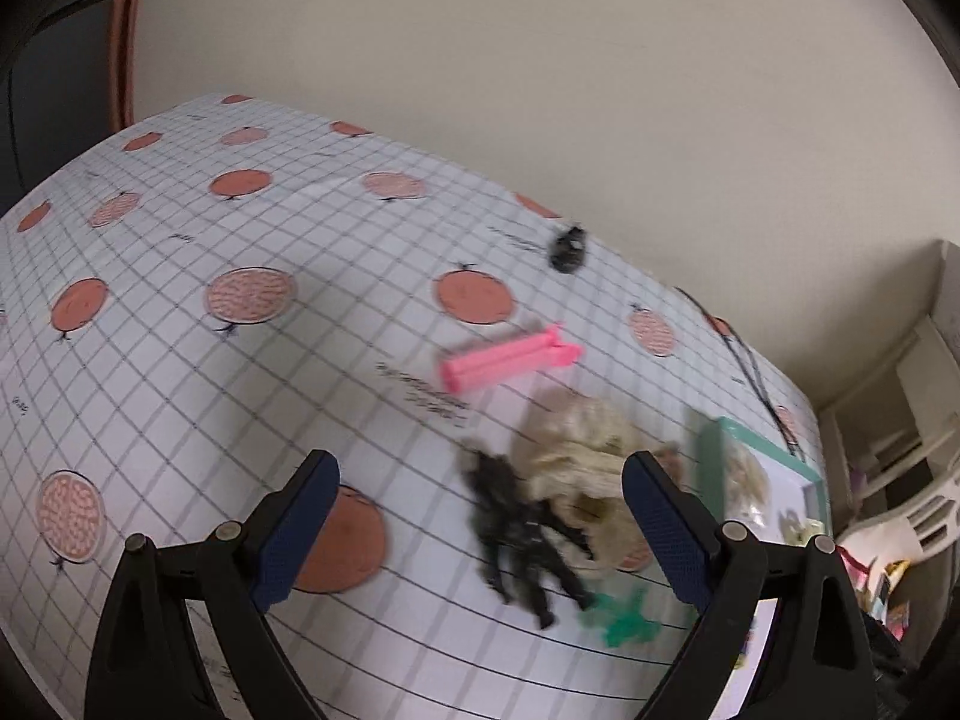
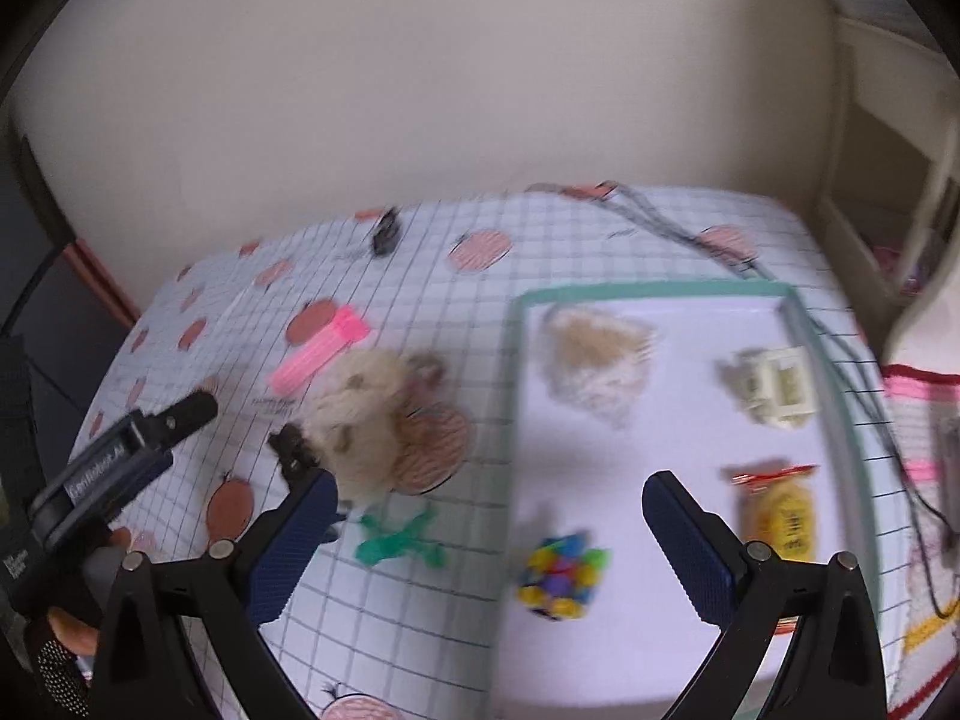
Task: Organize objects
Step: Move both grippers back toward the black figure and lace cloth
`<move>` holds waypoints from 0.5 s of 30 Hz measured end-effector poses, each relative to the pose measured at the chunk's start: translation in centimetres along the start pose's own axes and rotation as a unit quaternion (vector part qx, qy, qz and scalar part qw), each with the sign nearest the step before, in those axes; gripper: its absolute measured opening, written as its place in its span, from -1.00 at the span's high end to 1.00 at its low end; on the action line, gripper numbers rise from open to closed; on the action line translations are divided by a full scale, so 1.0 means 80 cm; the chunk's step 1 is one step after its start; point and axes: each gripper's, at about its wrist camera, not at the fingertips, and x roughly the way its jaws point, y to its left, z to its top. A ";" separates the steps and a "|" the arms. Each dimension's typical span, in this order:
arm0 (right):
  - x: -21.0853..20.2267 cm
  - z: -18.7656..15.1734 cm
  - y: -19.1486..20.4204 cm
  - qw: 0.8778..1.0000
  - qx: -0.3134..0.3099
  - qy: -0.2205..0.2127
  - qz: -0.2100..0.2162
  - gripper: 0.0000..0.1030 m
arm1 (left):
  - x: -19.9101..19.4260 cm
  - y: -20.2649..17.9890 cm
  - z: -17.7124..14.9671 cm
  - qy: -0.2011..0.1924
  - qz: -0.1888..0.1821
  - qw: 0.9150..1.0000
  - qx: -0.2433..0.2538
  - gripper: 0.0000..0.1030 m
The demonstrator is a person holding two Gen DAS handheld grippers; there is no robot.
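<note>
Loose toys lay outside the tray; both grippers were released and empty.

The left gripper had its fingers spread wide over the bench, holding nothing. The black figure lay between them, toward the 3 o'clock finger, its long axis running roughly 11 to 5 o'clock, touching the beige plush. The right gripper, also spread, hung over the green-rimmed tray, so the left was judged nearer.

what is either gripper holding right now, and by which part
Nothing is held. The left gripper and the right gripper are both open, with nothing between their fingers.
</note>
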 end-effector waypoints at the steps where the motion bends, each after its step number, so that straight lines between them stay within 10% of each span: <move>1: 0.007 -0.001 0.009 1.000 -0.005 0.007 0.003 -1.00 | 0.002 0.004 0.001 0.003 0.005 1.000 0.002 -0.86; 15: 0.072 -0.032 0.053 0.995 -0.038 0.090 0.014 -0.87 | 0.030 0.005 -0.002 0.048 0.014 0.999 0.020 -0.85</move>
